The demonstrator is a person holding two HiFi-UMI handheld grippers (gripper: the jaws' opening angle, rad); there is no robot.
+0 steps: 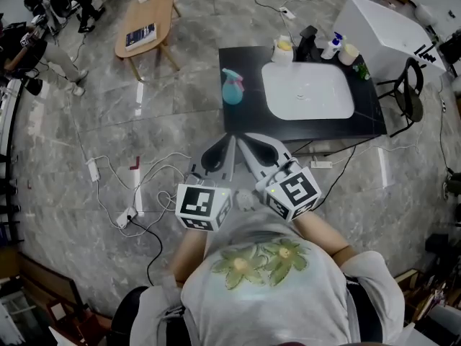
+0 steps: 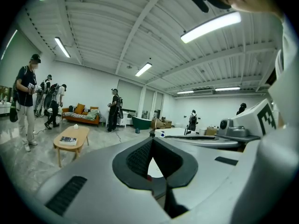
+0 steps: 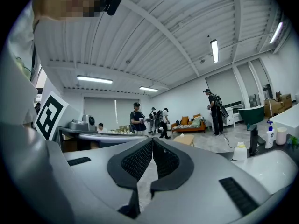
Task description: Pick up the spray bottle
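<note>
Two closed grippers at chest height, with the spray bottle ahead on a table.

Head view: the teal translucent plastic spray bottle [image 1: 232, 86] stands upright at the left edge of the black table [image 1: 367, 117]. It is straight ahead of both grippers and well apart from them. The left gripper [image 1: 226, 145] looks marginally better lined up than the right gripper [image 1: 247, 144]. Left gripper view: jaws pressed together, nothing between. Right gripper view: jaws likewise together and empty; the bottle cannot be made out.

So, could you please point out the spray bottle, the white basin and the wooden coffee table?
spray bottle [image 1: 232, 91], head view, its teal body.
white basin [image 1: 324, 101], head view, bare inner floor.
wooden coffee table [image 1: 162, 9], head view, bare tabletop.
</note>
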